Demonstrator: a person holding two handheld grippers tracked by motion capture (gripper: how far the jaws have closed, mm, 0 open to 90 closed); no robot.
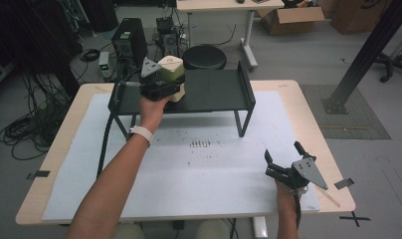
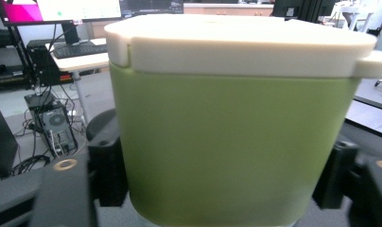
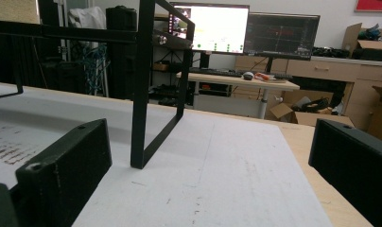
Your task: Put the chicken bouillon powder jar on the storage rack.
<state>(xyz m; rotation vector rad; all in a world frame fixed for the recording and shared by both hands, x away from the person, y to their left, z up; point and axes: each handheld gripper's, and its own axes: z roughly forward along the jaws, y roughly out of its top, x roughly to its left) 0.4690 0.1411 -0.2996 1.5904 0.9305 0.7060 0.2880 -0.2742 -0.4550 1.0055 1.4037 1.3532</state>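
A person's left forearm reaches from the near edge of the tabletop [image 1: 64, 164] toward its far-left corner, where a low black metal shelf [image 1: 214, 92] stands on thin legs. The left gripper [image 1: 165, 91] is level with the shelf's left end, its fingers [image 2: 106, 177] on either side of a container [image 1: 171, 74] that sits on the shelf's left part. No earlier look is given, so whether the pads press on the container or stand just clear of it cannot be told; in the left gripper view a black finger shows close against each of its sides.

The container is boxy with rounded corners. Its body [image 2: 227, 146] is a matte pale green, smooth and plain. A cream-white lid [image 2: 236, 45] caps it, slightly wider than the body, with a small tab jutting out at one side and a notch at the opposite corner.

A white mat [image 1: 204, 169] covers most of the tabletop, with faint dark marks near its middle.

Near the near-right corner, the right gripper [image 1: 282, 160] rests low over the mat, its fingers [image 3: 66, 165] spread wide with nothing between them.
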